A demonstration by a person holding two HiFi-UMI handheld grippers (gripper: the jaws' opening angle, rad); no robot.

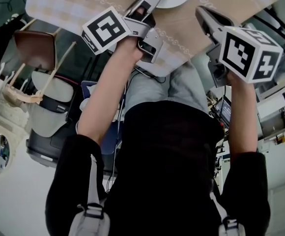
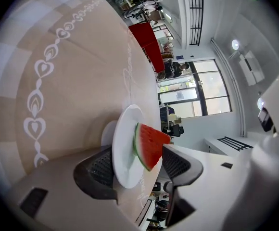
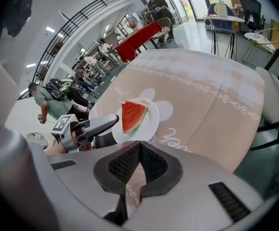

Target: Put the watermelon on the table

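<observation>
The left arm stretches over the table's (image 2: 82, 81) near edge. The left gripper's (image 2: 139, 165) 2 jaws gape wide either side of the watermelon (image 2: 149, 146), which lies unclamped on the plate (image 2: 124, 170). The right gripper (image 3: 138, 165), closed and empty, tilts downward.

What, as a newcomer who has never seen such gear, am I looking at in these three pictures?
A person holds a two-jaw gripper in each hand. One picture looks down from a camera on the person's head; the other two come from cameras riding on the grippers, looking along their jaws. On the cloth-covered table stands a white plate with a watermelon slice. The left gripper has its jaws apart, the slice between them, not clamped. The right gripper is shut and empty, back from the plate.
</observation>
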